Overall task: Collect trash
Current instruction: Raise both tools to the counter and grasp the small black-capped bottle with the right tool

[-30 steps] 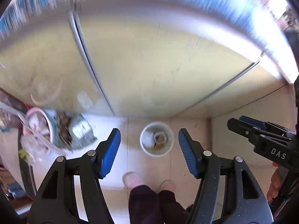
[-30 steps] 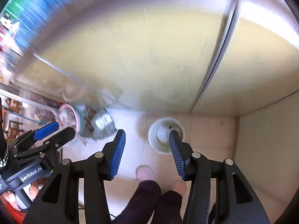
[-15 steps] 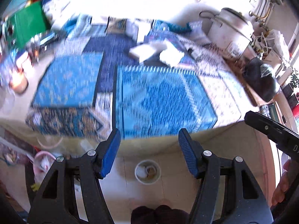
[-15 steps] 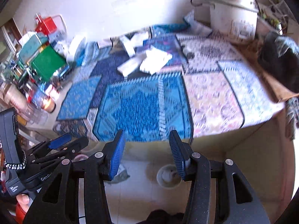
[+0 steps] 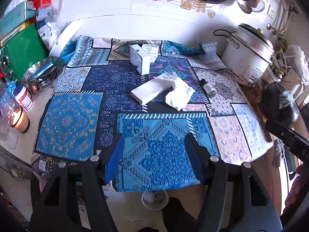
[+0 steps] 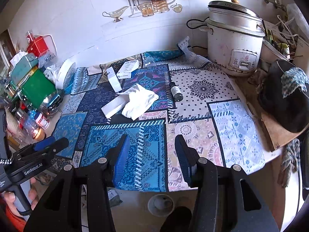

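Crumpled white tissue [image 5: 178, 92] – soft – on flat box [image 5: 149, 93].

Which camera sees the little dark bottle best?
The right wrist view: the small dark bottle lies nearer the middle, with its cap and label clear. In the left wrist view, the bottle sits farther right and looks more stretched.

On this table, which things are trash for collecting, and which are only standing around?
Likely for the job:
- crumpled tissue
- flat white box partly under it
- opened white boxes behind
- small dark bottle, perhaps
- bin on the floor

Just lying about:
- rice cooker
- lit candle
- green box
- steamer basket
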Tool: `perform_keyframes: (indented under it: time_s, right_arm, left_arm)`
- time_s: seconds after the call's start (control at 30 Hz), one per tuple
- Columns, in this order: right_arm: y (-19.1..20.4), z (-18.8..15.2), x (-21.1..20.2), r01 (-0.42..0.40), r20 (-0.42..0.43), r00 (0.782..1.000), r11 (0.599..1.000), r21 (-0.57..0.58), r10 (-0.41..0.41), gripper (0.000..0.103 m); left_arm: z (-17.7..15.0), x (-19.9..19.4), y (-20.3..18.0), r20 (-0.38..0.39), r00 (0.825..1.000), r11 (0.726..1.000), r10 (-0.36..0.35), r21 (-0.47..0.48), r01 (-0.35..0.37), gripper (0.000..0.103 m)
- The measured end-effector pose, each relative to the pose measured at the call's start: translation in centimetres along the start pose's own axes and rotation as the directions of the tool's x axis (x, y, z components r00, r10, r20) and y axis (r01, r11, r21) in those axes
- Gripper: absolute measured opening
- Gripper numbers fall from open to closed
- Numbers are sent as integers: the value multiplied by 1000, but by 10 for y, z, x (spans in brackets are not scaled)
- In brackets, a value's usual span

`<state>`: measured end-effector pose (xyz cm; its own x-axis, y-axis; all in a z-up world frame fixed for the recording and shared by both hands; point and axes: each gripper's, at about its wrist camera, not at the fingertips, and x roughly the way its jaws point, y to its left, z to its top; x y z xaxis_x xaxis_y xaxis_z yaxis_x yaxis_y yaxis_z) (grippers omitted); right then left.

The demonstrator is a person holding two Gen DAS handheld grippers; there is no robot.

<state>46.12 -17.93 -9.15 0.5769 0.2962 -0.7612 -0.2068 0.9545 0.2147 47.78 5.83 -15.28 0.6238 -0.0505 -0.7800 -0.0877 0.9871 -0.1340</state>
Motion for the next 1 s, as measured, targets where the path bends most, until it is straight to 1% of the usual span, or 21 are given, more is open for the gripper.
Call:
perform_keyframes:
  time_s: [0.1, 0.2, 0.3, 0.47, 0.57, 0.63, 0.7, 0.77, 0.8, 0.83, 0.87, 1.0]
  right_arm:
    - [-24, 28, 22, 9, -12, 1000, 1000, -10, -9, 45]
    - [-48, 58, 49, -20, -53, 998, 1000, -13, 19, 45]
    - [-61, 79, 80, -43, -89, 995, 998, -52, 38, 45]
    - [-69, 94, 146, -98, -180, 980, 992, -82, 82, 45]
    - [-68, 96, 183, -124, -244, 965, 988, -92, 99, 45]
    - [-69, 98, 201, -128, -273, 957, 987, -94, 98, 44]
    - [-69, 97, 213, -139, -297, 949, 985, -100, 104, 40]
    - [-68, 97, 219, -150, -311, 944, 983, -108, 110, 31]
    - [-69, 97, 222, -153, -313, 943, 981, -115, 111, 30]
    - [-69, 98, 223, -156, -315, 943, 980, -124, 110, 26]
    - [-70, 98, 222, -164, -314, 942, 978, -128, 117, 24]
    - [-78, 103, 218, -181, -303, 943, 976, -123, 137, 20]
  left_arm:
    - [22, 25, -10, -32, 999, 999, 35, -30, -36, 63]
    - [41, 49, -21, -61, 997, 996, 46, -69, -50, 63]
    - [58, 73, -30, -76, 995, 992, 58, -106, -66, 63]
    - [74, 119, -45, -118, 990, 988, 83, -119, -97, 63]
    - [77, 146, -50, -160, 982, 984, 98, -132, -120, 63]
    - [76, 163, -52, -196, 974, 981, 111, -135, -139, 63]
    - [76, 178, -52, -231, 966, 979, 114, -137, -148, 63]
    - [76, 191, -52, -259, 958, 977, 124, -135, -163, 63]
    - [76, 197, -53, -268, 955, 978, 126, -130, -165, 63]
    - [77, 203, -53, -274, 954, 978, 123, -132, -163, 63]
    - [78, 207, -53, -279, 953, 977, 117, -138, -161, 63]
    - [82, 223, -60, -284, 955, 977, 85, -165, -136, 63]
